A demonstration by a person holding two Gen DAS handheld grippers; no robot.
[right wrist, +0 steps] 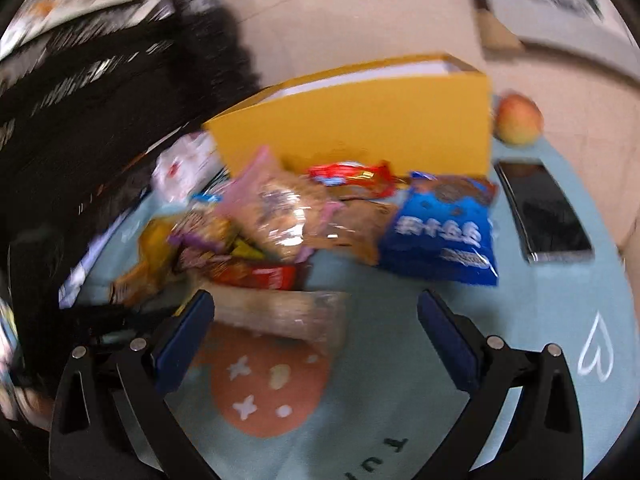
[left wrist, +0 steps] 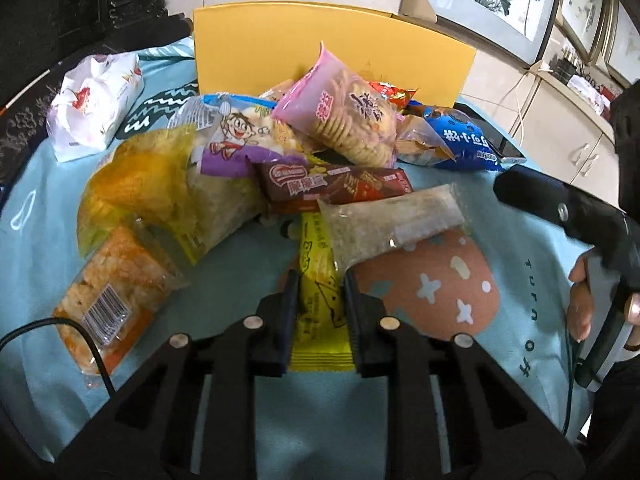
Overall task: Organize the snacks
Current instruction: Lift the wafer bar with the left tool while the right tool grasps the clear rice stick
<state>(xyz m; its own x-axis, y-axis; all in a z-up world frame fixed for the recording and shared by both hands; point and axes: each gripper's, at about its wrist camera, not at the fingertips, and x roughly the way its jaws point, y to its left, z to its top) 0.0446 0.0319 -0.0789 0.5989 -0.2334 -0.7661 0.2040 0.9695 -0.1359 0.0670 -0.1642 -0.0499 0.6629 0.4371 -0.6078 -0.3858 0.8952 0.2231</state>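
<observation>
A heap of snack packets lies on a light blue cloth in front of a yellow box (left wrist: 332, 48). My left gripper (left wrist: 318, 280) is shut on a narrow yellow snack packet (left wrist: 318, 276) at the heap's near edge. Above it lie a brown wafer bar (left wrist: 336, 186), a clear grey packet (left wrist: 390, 220), a pink cracker bag (left wrist: 348, 116) and a blue cookie bag (left wrist: 460, 140). My right gripper (right wrist: 316, 304) is open and empty, over the clear packet (right wrist: 280, 312); the view is blurred. The blue bag (right wrist: 440, 236) and yellow box (right wrist: 360, 120) show there too.
A white tissue pack (left wrist: 94, 100) lies at the far left. A phone (right wrist: 544, 212) and an apple (right wrist: 518, 118) sit right of the box. An orange rice-cracker pack (left wrist: 110, 292) and a yellow bag (left wrist: 160, 188) lie at the left. The right hand and gripper handle (left wrist: 560, 208) show at right.
</observation>
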